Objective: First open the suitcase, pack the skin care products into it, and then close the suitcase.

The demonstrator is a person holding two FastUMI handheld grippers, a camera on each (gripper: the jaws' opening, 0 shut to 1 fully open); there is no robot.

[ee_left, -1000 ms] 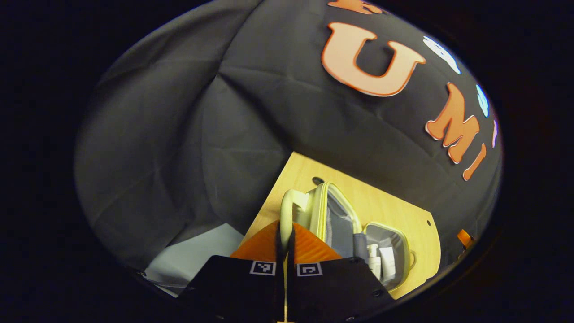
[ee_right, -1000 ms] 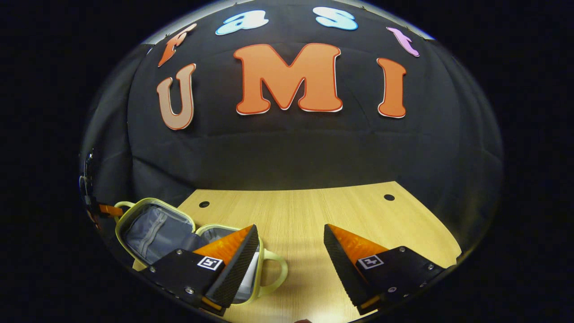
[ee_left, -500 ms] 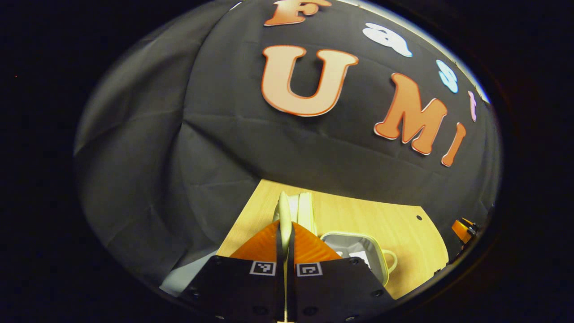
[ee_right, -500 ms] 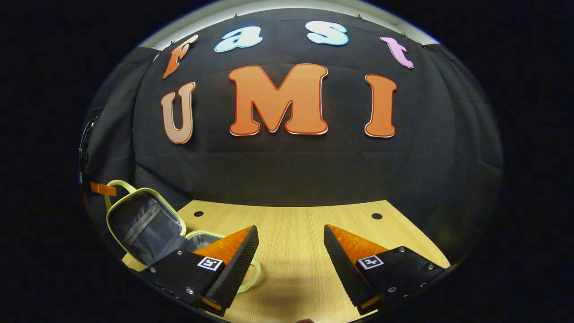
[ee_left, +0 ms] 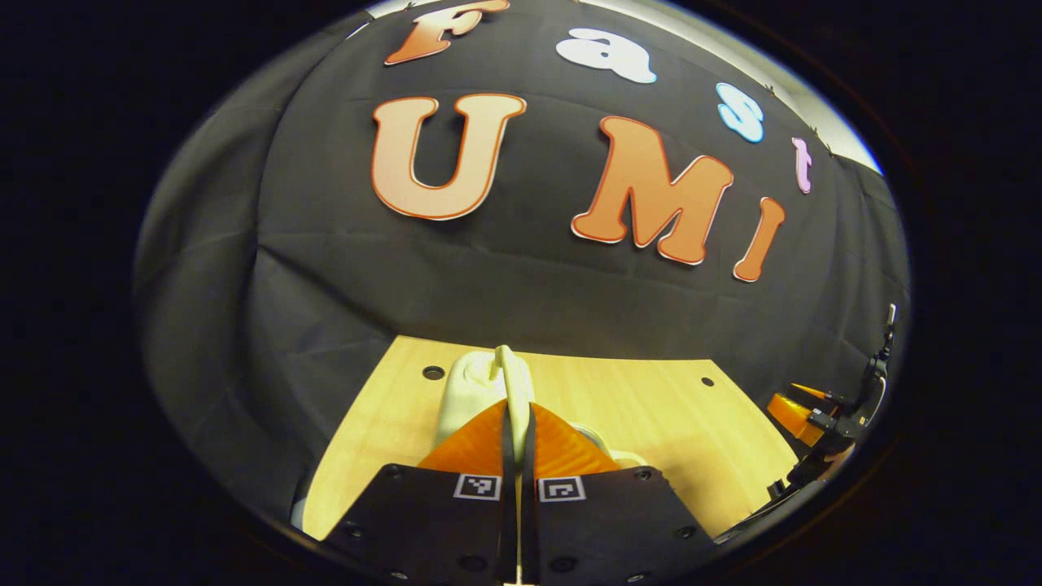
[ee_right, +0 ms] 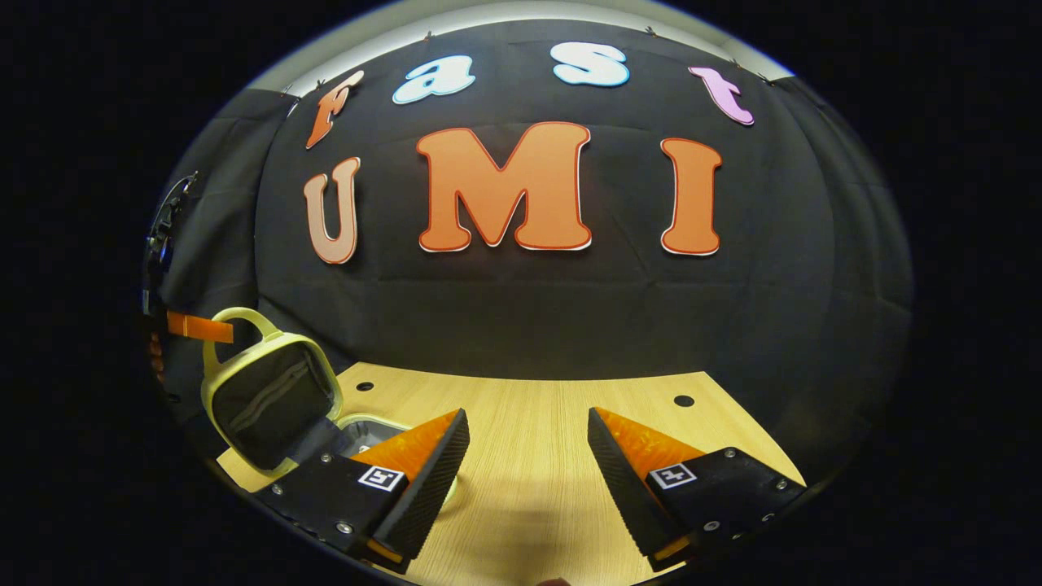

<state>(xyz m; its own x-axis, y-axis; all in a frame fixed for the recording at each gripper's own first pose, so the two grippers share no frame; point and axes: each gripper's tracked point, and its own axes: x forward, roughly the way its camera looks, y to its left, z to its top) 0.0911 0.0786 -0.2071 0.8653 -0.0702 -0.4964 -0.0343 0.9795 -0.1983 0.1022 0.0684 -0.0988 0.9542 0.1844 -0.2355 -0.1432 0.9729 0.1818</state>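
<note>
The suitcase, a small pale-yellow case with a loop handle on its lid, sits at the left rear corner of the wooden surface, near the booth wall. You are on the closing step, as I judge it: in the right gripper view the lid stands raised and leaning over the base, its dark lined inside with a zip pocket facing the open side, and the rim of the base shows just below it. I cannot tell from here what lies inside the base, so I take the packing as done only on the strength of the lid coming over.

Your left tool is clenched on the lid's handle: in the left gripper view the two fingers press together on the thin pale loop, which rises edge-on between them, with the lid's outer shell just behind it. Your right tool is released, jaws wide apart, holding nothing, hovering over bare surface to the right of the suitcase.

The next move calls for you to carry the handle on over and down towards the base's rim, following the hinge's arc rather than pulling straight. Watch that the lid seats squarely; the base may slide, and your free right tool could steady it.
</note>
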